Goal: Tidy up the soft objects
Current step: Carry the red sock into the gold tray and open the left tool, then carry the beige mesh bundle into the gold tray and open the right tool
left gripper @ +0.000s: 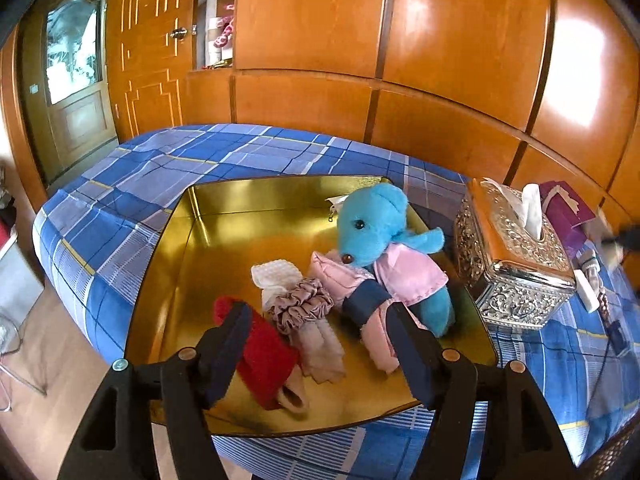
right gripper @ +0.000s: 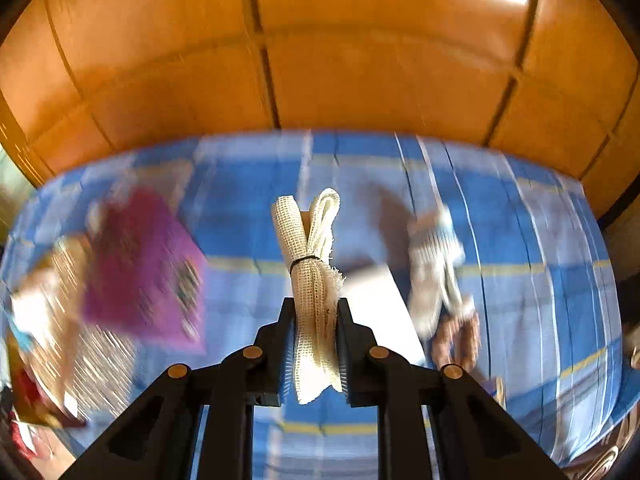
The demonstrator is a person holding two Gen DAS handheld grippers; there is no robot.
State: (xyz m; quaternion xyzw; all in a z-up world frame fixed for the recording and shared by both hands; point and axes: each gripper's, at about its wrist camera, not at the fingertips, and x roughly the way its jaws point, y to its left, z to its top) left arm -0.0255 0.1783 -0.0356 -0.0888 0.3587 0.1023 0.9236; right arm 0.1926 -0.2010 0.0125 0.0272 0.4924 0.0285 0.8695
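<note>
A gold metal tray (left gripper: 192,240) lies on the blue checked bed. In it rest a blue teddy bear (left gripper: 376,224) in pink clothes, a mauve scrunchie (left gripper: 300,308), a white mesh cloth (left gripper: 276,276), a beige cloth (left gripper: 324,348) and a red knitted piece (left gripper: 264,356). My left gripper (left gripper: 320,348) hangs open above the tray's near side, with nothing pinched. In the right wrist view my right gripper (right gripper: 316,344) is shut on a cream mesh cloth bundle (right gripper: 312,248) tied with a black band, held above the bed.
A silver embossed tissue box (left gripper: 512,268) stands right of the tray, with a purple booklet (left gripper: 568,208) behind it. Small items (right gripper: 440,276) lie blurred on the bedspread (right gripper: 540,280). Orange wooden wardrobe panels (left gripper: 440,40) run behind the bed.
</note>
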